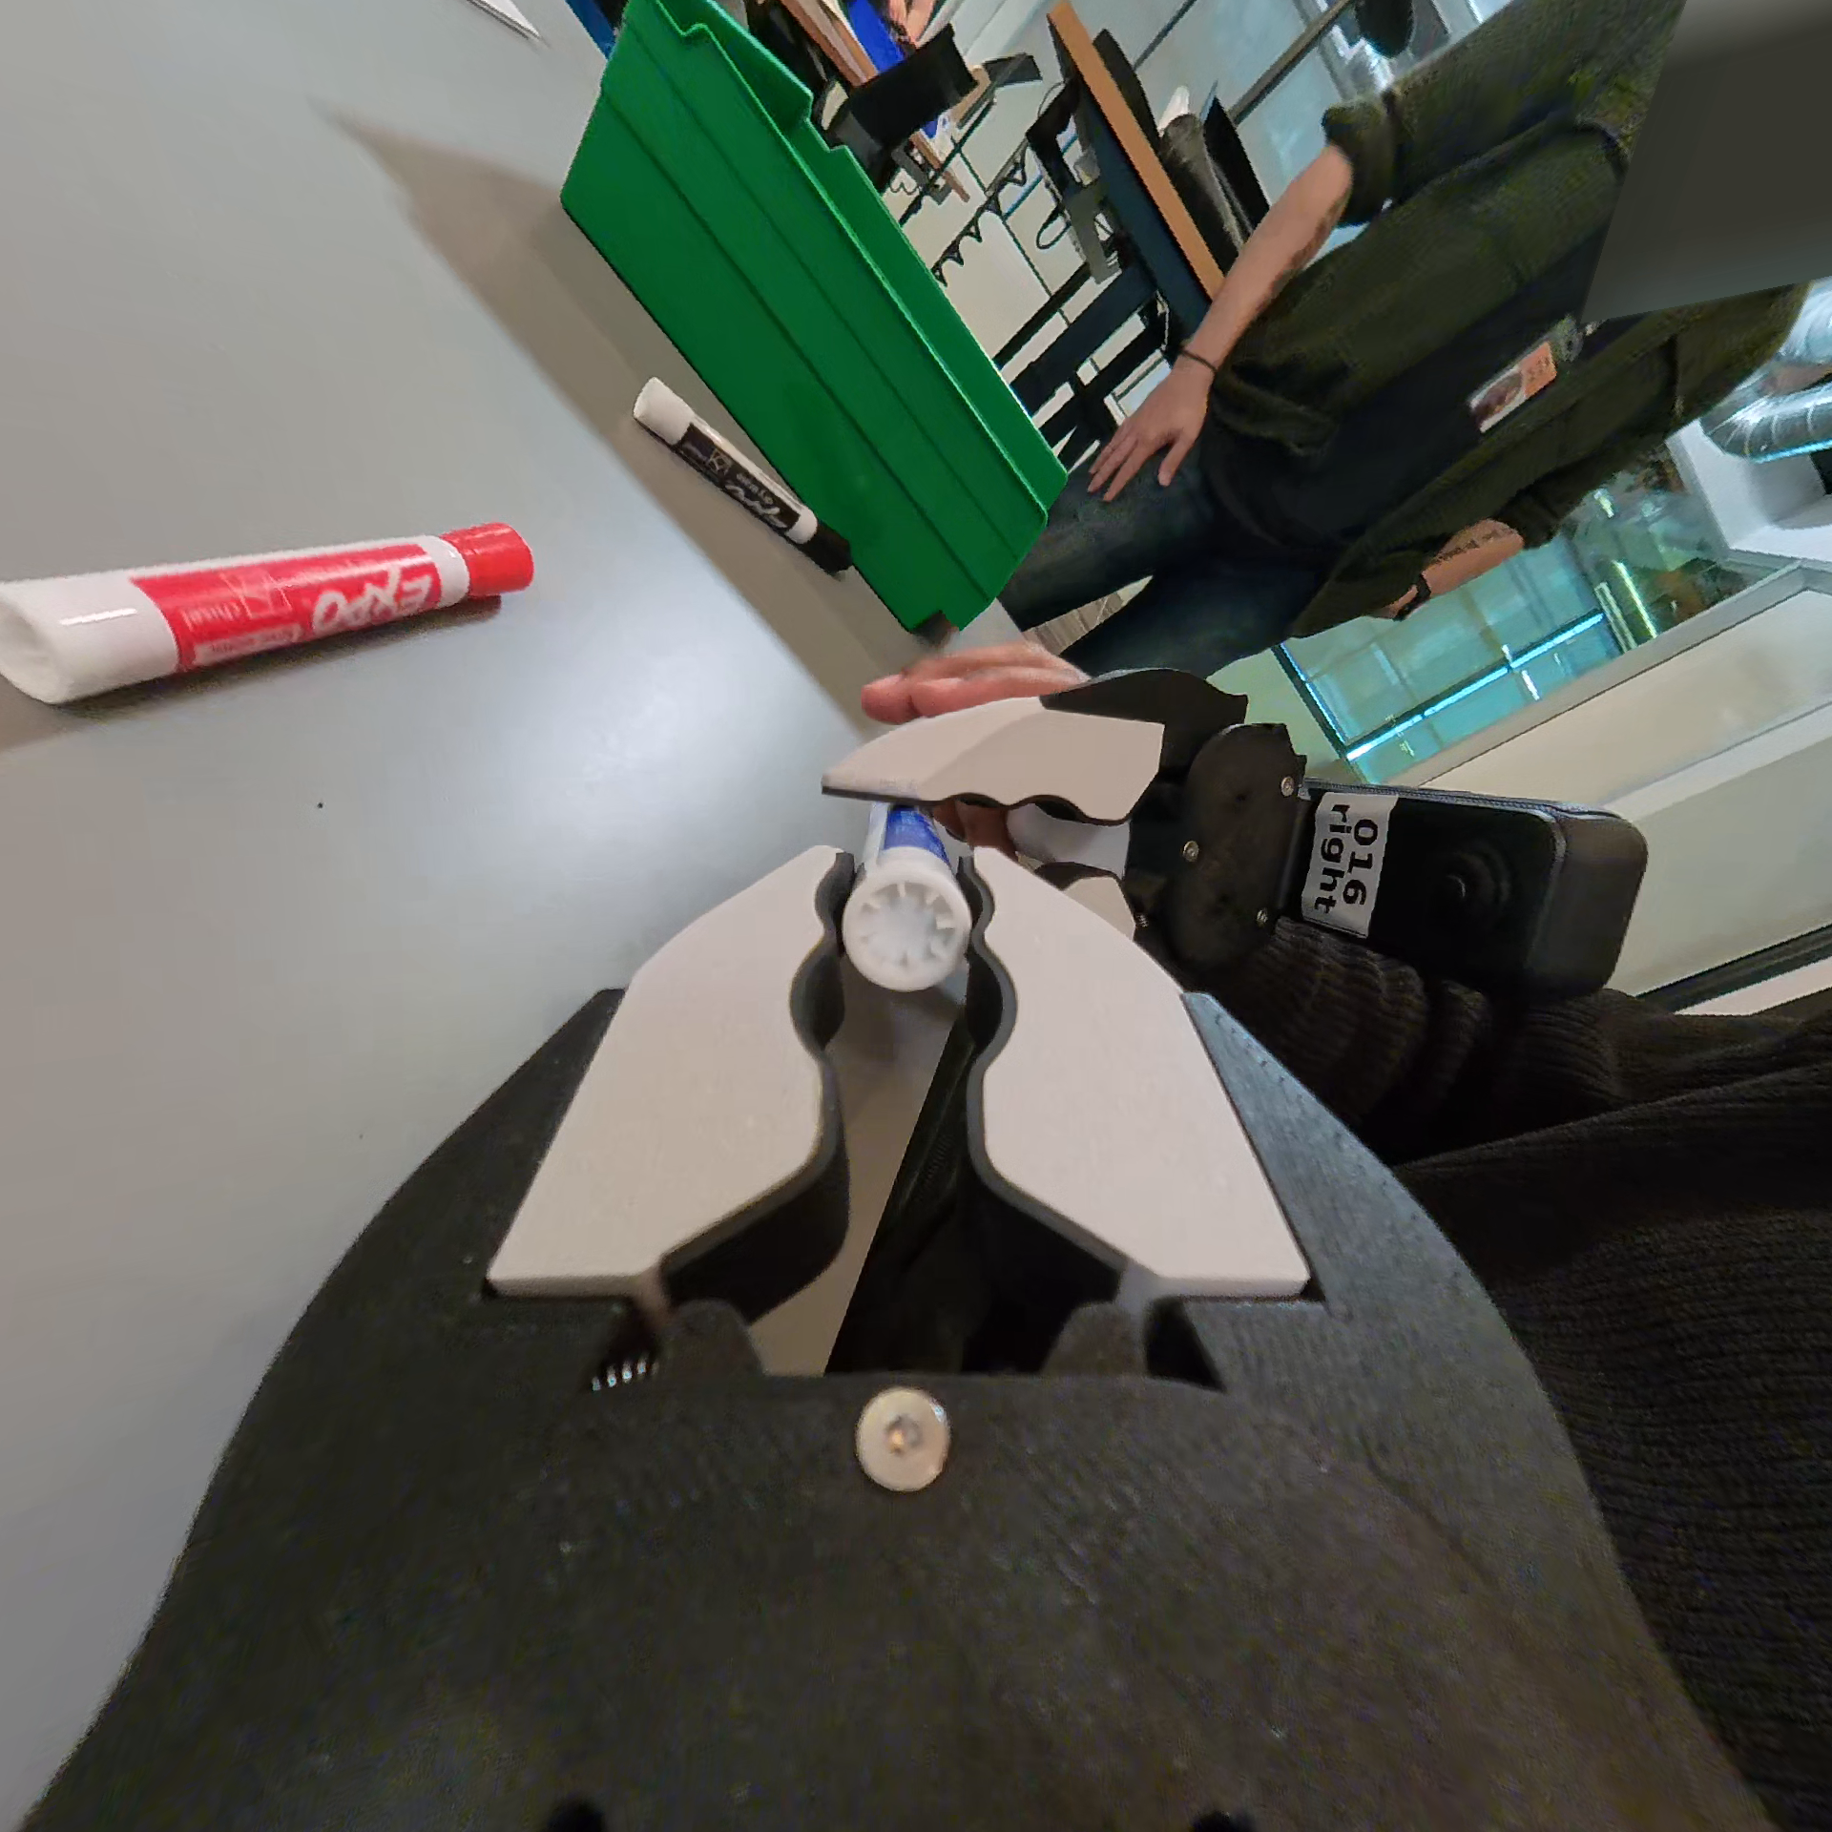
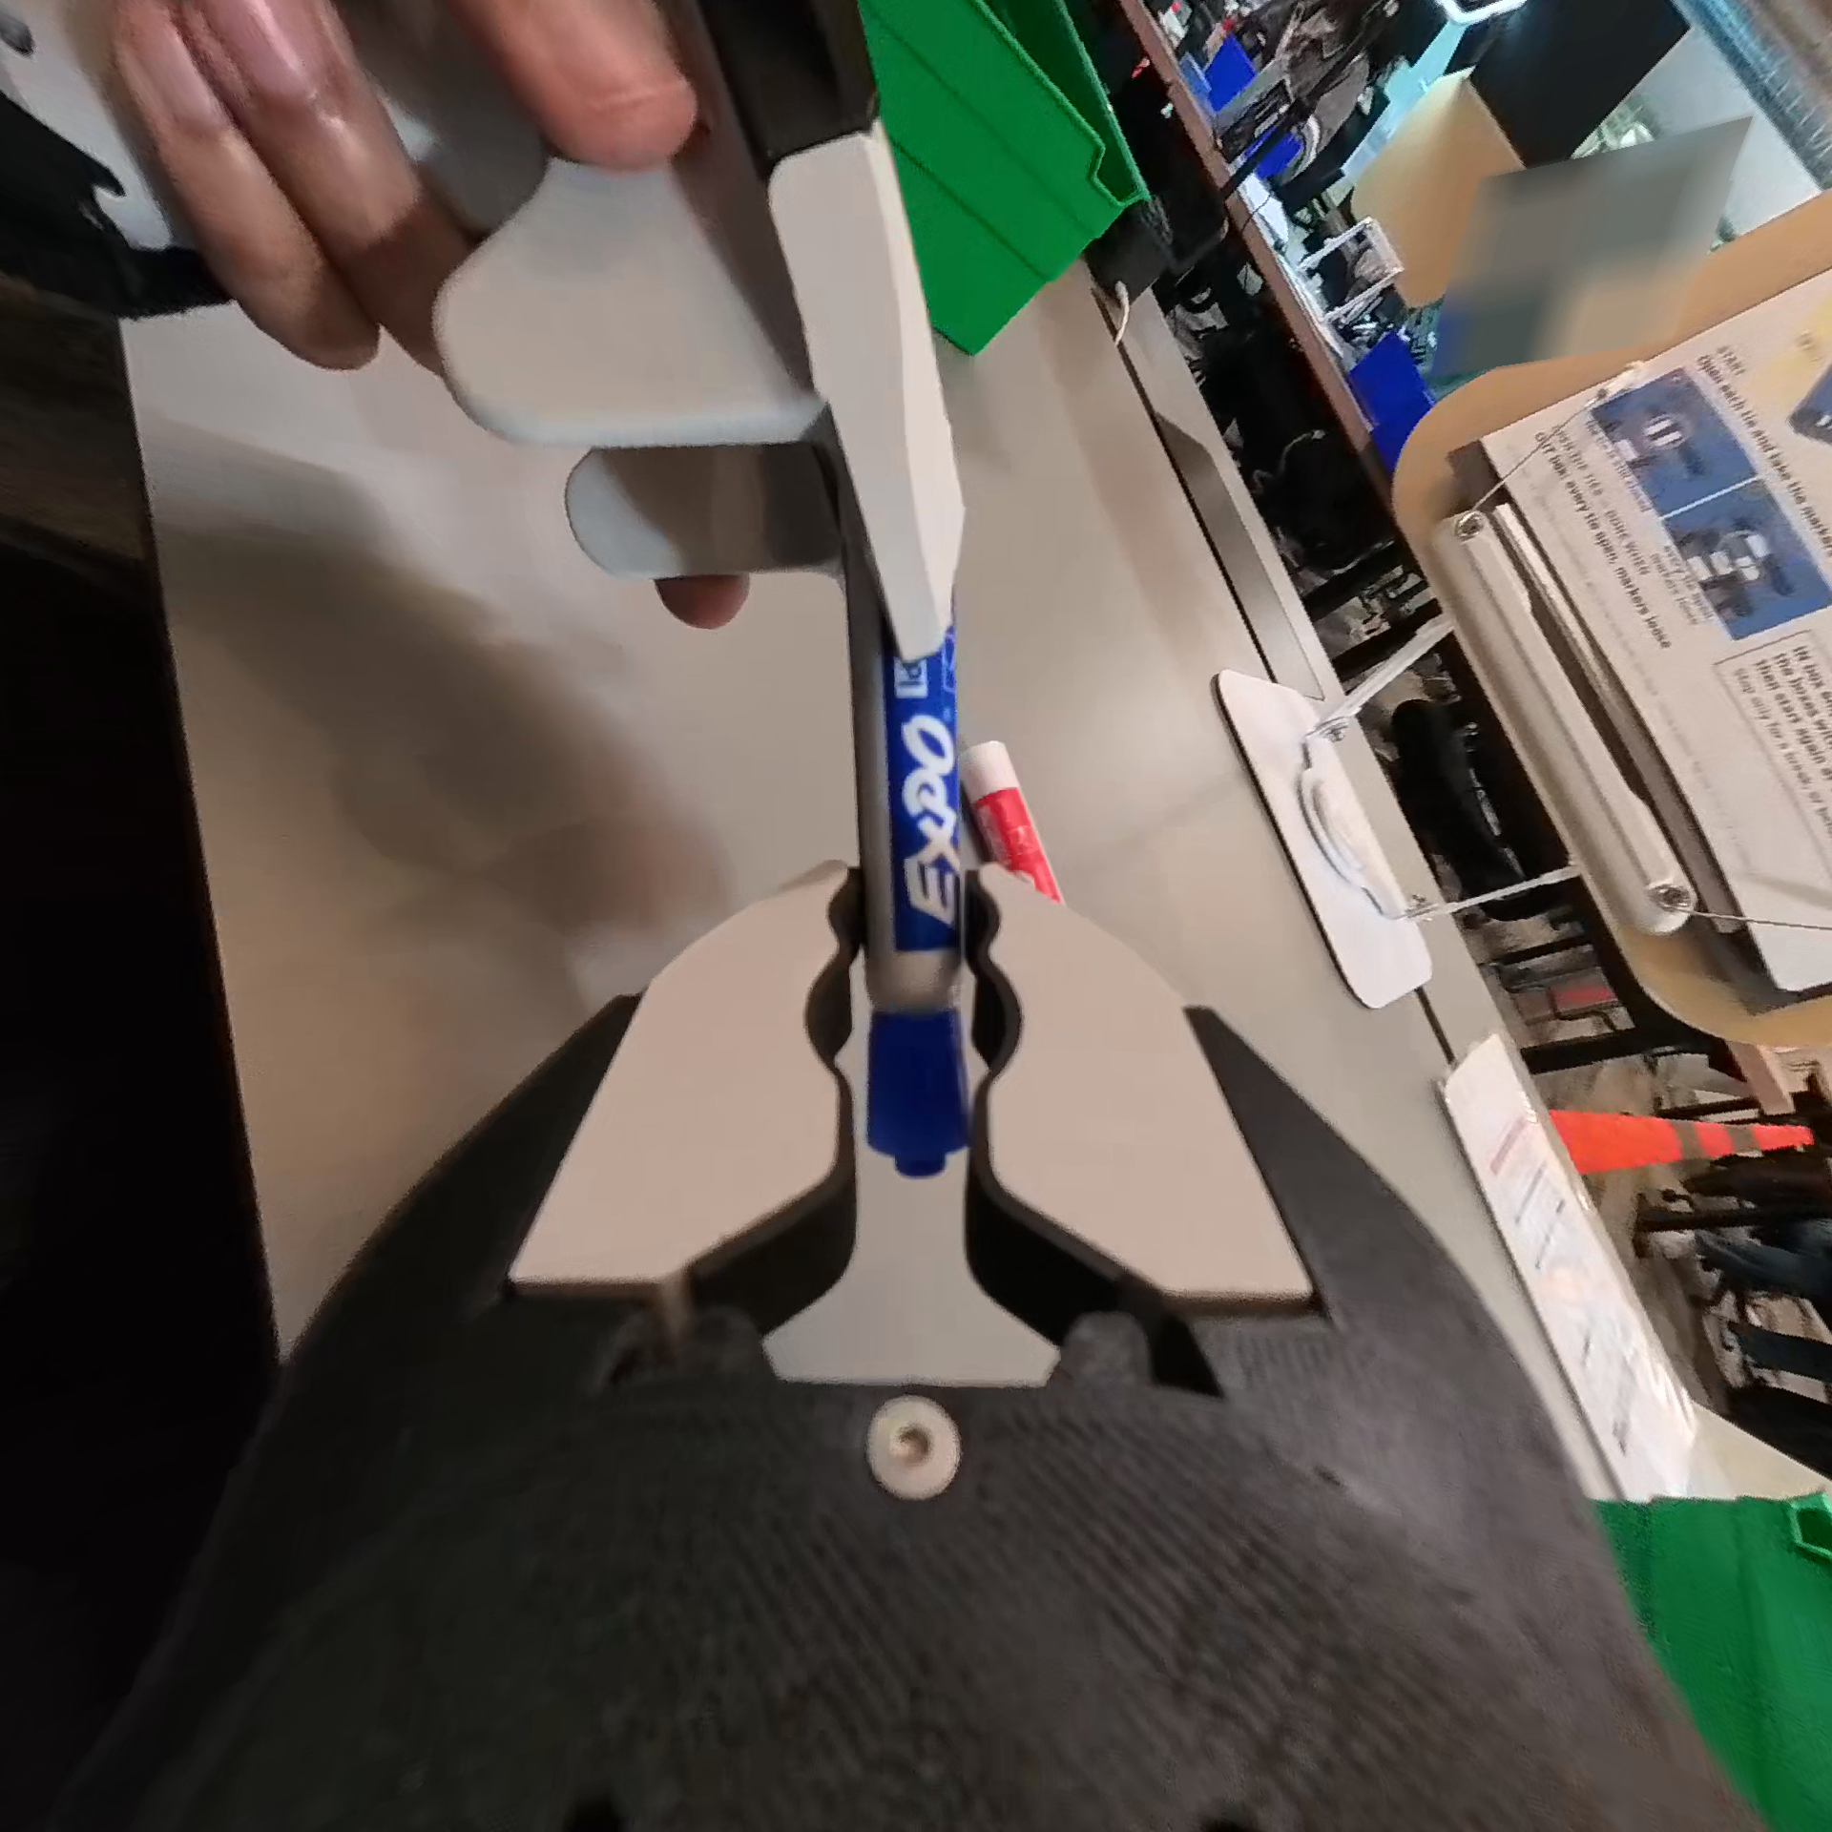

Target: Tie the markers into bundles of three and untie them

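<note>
The left gripper (image 1: 907, 897) clamps the blue marker's (image 1: 904, 932) white butt end-on, the red marker (image 1: 268, 610) lying well left of it. The right gripper (image 2: 912, 932) pinches the cap end, seemingly firmly; the marker's axis runs straight between both.

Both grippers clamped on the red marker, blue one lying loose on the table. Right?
Colours swapped. Both the left gripper and right gripper are shut on the blue marker; the red marker lies loose on the table, as the left wrist view shows.
</note>
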### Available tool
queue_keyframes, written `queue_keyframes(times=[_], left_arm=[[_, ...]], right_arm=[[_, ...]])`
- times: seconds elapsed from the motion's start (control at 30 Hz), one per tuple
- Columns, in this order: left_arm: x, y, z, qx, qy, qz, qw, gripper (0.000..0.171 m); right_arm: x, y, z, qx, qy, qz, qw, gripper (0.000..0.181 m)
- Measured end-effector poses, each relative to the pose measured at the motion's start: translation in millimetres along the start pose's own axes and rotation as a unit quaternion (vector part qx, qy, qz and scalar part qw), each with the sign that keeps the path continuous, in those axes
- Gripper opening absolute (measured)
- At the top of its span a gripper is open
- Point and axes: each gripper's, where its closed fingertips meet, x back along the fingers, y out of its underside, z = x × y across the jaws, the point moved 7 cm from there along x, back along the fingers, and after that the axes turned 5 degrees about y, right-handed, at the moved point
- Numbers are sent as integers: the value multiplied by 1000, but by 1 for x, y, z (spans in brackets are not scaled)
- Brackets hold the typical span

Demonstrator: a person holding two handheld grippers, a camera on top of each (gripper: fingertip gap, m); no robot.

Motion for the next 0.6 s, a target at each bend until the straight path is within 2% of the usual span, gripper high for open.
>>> queue_keyframes(times=[0.2,0.6], left_arm=[[-2,2,4,2,9,-4,1000,21],[-6,3,8,-38,-18,-10,999,21]], right_arm=[[-4,2,-3,-17,-2,-26,999,20],[-8,8,-4,-19,1,-56,998,20]])
